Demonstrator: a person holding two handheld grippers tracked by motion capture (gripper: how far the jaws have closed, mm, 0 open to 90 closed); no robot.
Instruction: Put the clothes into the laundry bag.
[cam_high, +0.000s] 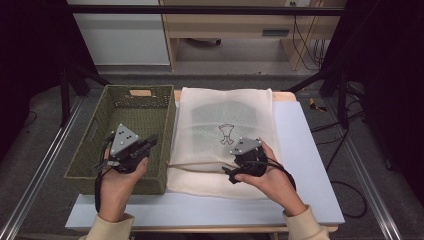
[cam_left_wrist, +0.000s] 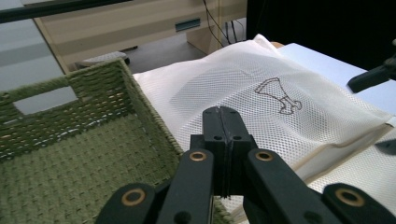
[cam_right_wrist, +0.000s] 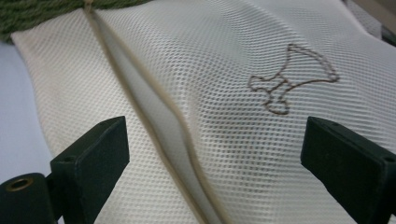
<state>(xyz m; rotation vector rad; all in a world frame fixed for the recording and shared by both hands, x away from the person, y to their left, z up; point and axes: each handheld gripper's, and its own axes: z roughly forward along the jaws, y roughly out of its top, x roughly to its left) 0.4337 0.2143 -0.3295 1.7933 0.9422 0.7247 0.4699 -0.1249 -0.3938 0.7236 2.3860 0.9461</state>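
Note:
A cream mesh bag (cam_high: 225, 112) with a small brown stitched figure (cam_high: 226, 134) lies flat on the pale table board, next to a green woven basket (cam_high: 169, 125). My left gripper (cam_high: 151, 140) is shut with nothing in it and hovers over the basket's right side, pointing toward the bag. In the left gripper view its jaws (cam_left_wrist: 222, 113) meet, with the bag (cam_left_wrist: 233, 74) and basket wall (cam_left_wrist: 107, 88) beyond. My right gripper (cam_high: 231, 175) hangs just above the bag's near part. Its jaws (cam_right_wrist: 215, 130) stand wide open over the mesh (cam_right_wrist: 210, 56), astride a folded seam (cam_right_wrist: 154, 116), gripping nothing.
The pale board (cam_high: 300, 165) has bare room right of the bag and along its front edge. The basket's inside (cam_left_wrist: 60, 158) holds nothing visible. Black frame legs (cam_high: 67, 95) and cables (cam_high: 345, 150) stand on the floor around the table. A wooden cabinet (cam_high: 225, 20) is behind.

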